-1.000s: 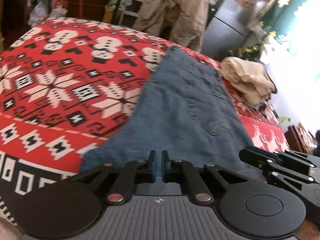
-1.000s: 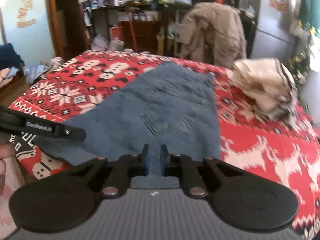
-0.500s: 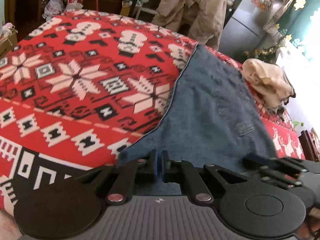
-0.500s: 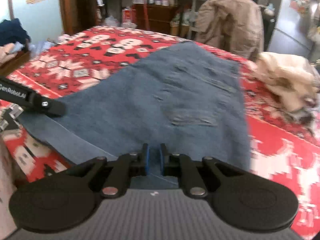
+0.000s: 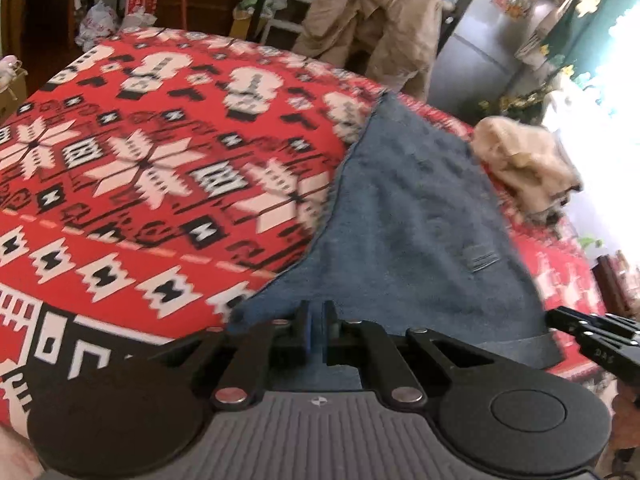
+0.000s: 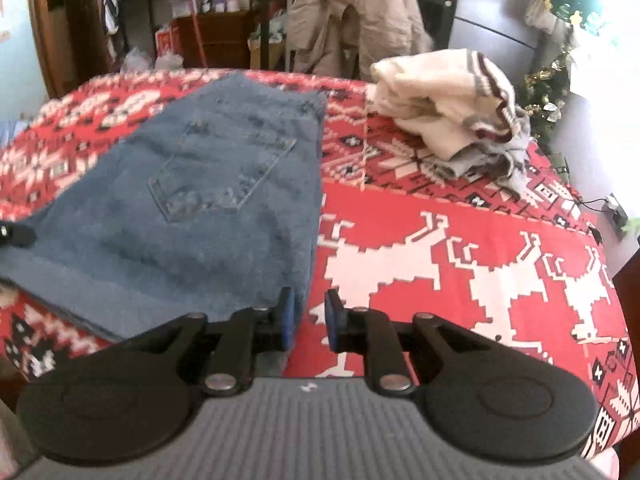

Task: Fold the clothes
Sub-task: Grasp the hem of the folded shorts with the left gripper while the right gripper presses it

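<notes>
**Two grippers at near hem of one pair of jeans**

One pair of blue jeans (image 6: 216,184), laid flat on one red patterned blanket (image 6: 460,256), waistband toward far edge, back pocket facing up, near end toward both cameras. One cream sweater with dark stripes (image 6: 444,108), bunched in a heap on the blanket, beside the jeans on their right, apart from them. One tan jacket (image 6: 352,12), draped over a chair beyond the far edge of the blanket.

Left gripper (image 5: 316,330): low at near left corner of the jeans, pointed along the fabric toward the waistband. Blue pads nearly together, denim visible in the narrow slot between them; clamped on the jeans. Tip of this gripper also visible at the left edge of the right wrist view, resting against the denim.

Right gripper (image 6: 308,320): low at near right corner, level with the blanket. Fingers parted, clear gap between blue pads. Left finger (image 6: 286,318) touching or just beside the right edge of the jeans; right finger over bare blanket. No fabric held between the pads. Tip of this gripper also visible at the right edge of the left wrist view.
</notes>
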Tool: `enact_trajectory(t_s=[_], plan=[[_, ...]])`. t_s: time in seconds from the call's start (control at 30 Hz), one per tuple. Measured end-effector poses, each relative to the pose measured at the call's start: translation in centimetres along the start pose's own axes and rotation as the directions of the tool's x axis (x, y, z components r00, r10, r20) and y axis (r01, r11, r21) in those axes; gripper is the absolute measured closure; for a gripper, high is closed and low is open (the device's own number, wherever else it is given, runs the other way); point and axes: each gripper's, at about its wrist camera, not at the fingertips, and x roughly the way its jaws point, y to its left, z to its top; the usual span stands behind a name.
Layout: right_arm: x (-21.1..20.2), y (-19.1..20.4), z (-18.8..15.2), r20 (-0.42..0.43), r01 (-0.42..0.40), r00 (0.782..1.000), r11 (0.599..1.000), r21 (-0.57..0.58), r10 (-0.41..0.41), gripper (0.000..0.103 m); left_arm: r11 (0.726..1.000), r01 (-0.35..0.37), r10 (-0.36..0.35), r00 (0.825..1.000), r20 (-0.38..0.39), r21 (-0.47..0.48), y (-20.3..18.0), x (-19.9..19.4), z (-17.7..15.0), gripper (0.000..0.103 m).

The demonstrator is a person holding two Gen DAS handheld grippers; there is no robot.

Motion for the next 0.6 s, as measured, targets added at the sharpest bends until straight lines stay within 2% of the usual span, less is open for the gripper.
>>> enact_trajectory(t_s=[0.07, 0.17, 0.37, 0.5, 0.6], plan=[[-0.4, -0.8, 0.1, 0.007, 0.004, 1.0, 1.0, 0.02, -0.004, 0.086, 0.999, 0.051, -0.051, 0.999, 0.014, -0.005, -0.7, -0.3, 0.6, 0.1], [-0.5, 0.9, 1.3, 0.039, -0.068, 0.997, 0.998, -0.005, 0.068, 0.088, 0.997, 0.071, -0.071, 0.997, 0.014, 0.031, -2.2, 0.6, 1.4, 0.1], [2.7, 7.4, 2.9, 0.034, -0.176, 0.983, 0.979, -0.105, 0.18, 0.095, 0.999, 0.041, -0.039, 0.997, -0.063, 0.034, -2.6, 4.2, 1.2, 0.1], [4.9, 9.9, 2.9, 0.02, -0.174, 0.984, 0.975, -0.141, 0.178, 0.095, 0.999, 0.048, -0.048, 0.996, -0.07, 0.0, -1.3, 4.0, 0.3, 0.1], [5.4, 9.2, 2.0, 0.012, -0.129, 0.991, 0.977, -0.17, 0.133, 0.097, 0.998, 0.063, -0.065, 0.995, -0.074, -0.027, -0.3, 3.7, 0.3, 0.1]])
